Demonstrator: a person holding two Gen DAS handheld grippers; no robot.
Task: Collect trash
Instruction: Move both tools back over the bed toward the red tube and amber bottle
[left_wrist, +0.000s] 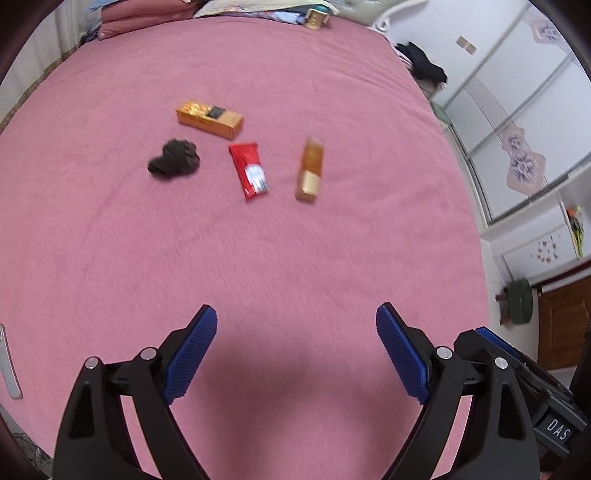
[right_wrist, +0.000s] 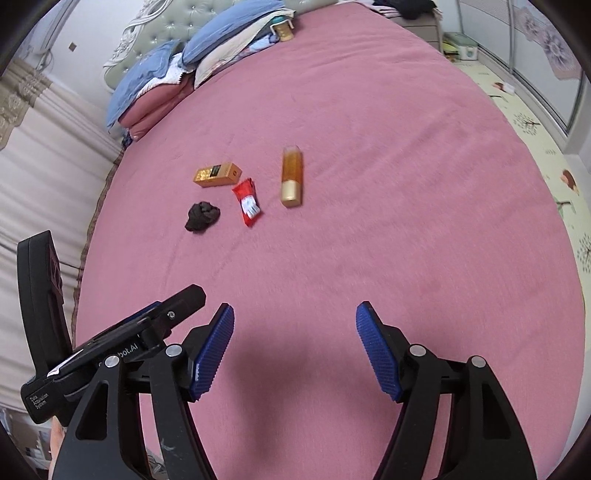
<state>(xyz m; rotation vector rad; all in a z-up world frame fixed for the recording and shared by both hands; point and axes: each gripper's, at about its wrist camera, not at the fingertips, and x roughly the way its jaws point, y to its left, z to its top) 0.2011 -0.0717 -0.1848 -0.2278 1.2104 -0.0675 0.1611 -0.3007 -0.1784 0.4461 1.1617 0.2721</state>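
The left gripper (left_wrist: 296, 325) hangs over the near part of a pink bedspread (left_wrist: 258, 240) with its blue-padded jaws spread wide and nothing between them. The right gripper (right_wrist: 295, 321) hovers close on its right, likewise released and empty, its jaws a little less far apart. Both tilt down toward the cover, and each casts a soft shadow just ahead of its fingers. Well beyond them, near the middle of the bed, four bits of trash lie loosely grouped but apart from one another: a crumpled dark wad (left_wrist: 174, 159) on the left, a red wrapper (left_wrist: 249, 170) to its right, an orange box (left_wrist: 209, 119) lying flat just beyond those two, and an amber bottle with a gold cap (left_wrist: 310, 169) farthest right, lying on its side with the cap toward the near edge. At the far end of the bed, pillows (right_wrist: 221, 33) and folded bedding are stacked against a tufted headboard (right_wrist: 162, 22).
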